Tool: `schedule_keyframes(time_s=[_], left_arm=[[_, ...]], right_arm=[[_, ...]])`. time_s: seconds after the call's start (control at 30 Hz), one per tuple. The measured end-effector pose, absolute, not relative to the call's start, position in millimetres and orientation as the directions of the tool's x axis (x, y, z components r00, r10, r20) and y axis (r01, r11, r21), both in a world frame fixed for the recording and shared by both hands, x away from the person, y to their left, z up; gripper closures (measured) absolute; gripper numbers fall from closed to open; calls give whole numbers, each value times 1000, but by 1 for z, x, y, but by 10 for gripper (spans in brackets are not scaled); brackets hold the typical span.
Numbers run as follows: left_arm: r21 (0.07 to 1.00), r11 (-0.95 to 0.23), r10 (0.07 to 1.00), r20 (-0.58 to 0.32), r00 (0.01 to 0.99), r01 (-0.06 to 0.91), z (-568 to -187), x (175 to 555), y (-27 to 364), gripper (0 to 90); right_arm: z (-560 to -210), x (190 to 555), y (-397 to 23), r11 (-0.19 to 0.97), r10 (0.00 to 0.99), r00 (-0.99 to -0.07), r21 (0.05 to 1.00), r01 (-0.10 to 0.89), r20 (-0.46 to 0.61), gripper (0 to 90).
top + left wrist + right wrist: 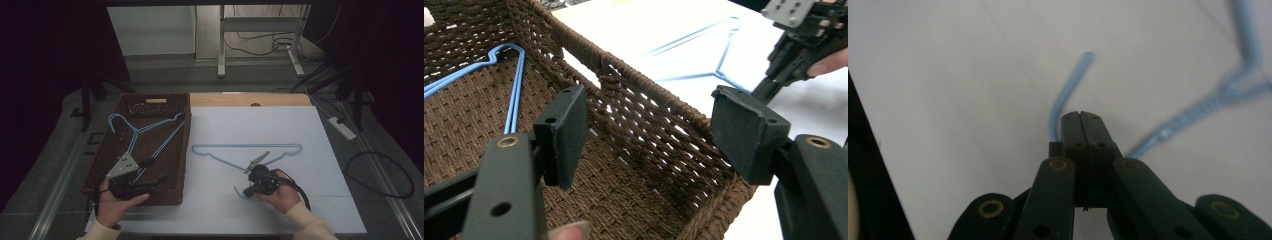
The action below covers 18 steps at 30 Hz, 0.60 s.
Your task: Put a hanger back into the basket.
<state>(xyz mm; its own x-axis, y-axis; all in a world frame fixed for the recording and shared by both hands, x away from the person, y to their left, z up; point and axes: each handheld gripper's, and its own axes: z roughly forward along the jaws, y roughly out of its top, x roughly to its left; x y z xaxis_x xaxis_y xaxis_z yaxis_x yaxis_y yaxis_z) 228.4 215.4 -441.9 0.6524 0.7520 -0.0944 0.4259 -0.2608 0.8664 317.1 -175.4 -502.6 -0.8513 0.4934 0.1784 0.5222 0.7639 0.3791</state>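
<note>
High view, right gripper [246, 190] fingers pinched on blue hanger's [250, 148] hook, left gripper [150, 176] fingers wide over basket [150, 105]

- A light blue wire hanger [248, 149] lies flat on the white table [300, 200].
- The right gripper [248, 190] sits at its hook end.
- The left gripper [159, 179] hovers over a brown woven basket [180, 150] holding another blue wire hanger [142, 131].

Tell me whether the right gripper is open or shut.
Shut. In its own view the right gripper has its jaws pressed together, clamping the hook of the blue hanger on the white table.
</note>
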Motion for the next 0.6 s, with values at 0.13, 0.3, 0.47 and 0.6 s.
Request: schedule_keyframes(time_s=[0.13, 0.3, 0.47, 0.6], left_arm=[[866, -263, 750, -93, 655, 425, -442, 228, 214, 319], [866, -265, 749, -92, 656, 424, -441, 228, 213, 319], [865, -267, 748, -91, 657, 424, -442, 228, 213, 319], [866, -266, 747, -92, 658, 423, -441, 228, 212, 319]], right_arm=[[-502, 312, -198, 747, 528, -831, 368, 553, 178, 900], [-499, 313, -217, 738, 563, -813, 353, 574, 145, 900], [-497, 318, -238, 716, 609, -784, 341, 609, 122, 900], [-497, 321, -251, 698, 629, -767, 343, 629, 128, 900]])
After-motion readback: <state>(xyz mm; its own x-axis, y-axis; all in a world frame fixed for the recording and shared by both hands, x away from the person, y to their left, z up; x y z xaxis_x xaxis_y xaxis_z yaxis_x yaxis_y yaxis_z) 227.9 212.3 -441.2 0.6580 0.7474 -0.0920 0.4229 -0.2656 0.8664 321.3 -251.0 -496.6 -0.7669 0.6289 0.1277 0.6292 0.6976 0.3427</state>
